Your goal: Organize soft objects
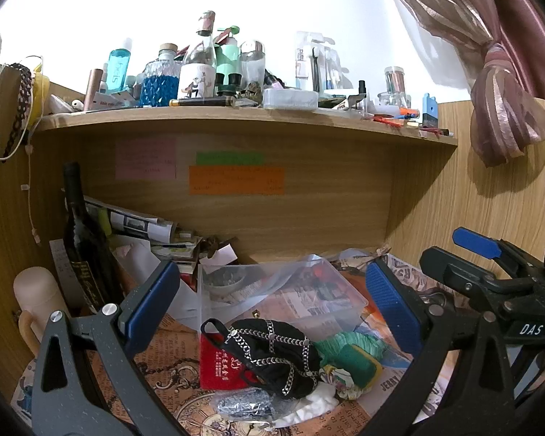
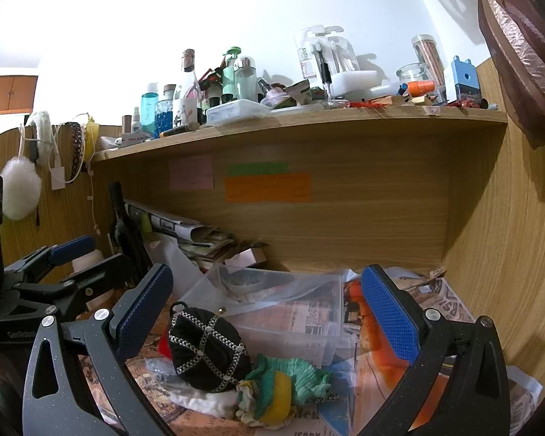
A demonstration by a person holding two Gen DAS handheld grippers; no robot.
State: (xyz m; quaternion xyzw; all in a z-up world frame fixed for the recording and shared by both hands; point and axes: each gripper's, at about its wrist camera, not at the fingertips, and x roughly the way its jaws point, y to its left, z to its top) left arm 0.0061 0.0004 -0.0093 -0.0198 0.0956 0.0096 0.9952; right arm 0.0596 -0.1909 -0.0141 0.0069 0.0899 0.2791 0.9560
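A pile of soft things lies on the paper-covered desk. It holds a black pouch with silver chains [image 1: 272,356] [image 2: 207,348], a red cloth [image 1: 218,367], a green crinkled cloth [image 1: 348,341] [image 2: 298,374], a green-and-yellow sponge [image 1: 356,365] [image 2: 276,396], a white cloth [image 1: 312,407] [image 2: 207,399] and a small clear bag [image 1: 243,407]. A clear plastic box [image 1: 283,298] [image 2: 283,312] stands just behind the pile. My left gripper [image 1: 272,309] is open and empty above the pile. My right gripper [image 2: 269,312] is open and empty, beside the left one [image 2: 54,276].
A dark wine bottle [image 1: 83,239] and a beige flask [image 1: 36,298] stand at the left. Papers [image 1: 141,225] are stacked at the back. A shelf [image 1: 236,120] crowded with bottles hangs overhead. A wooden wall [image 2: 508,254] closes the right side. A curtain [image 1: 508,72] hangs at the upper right.
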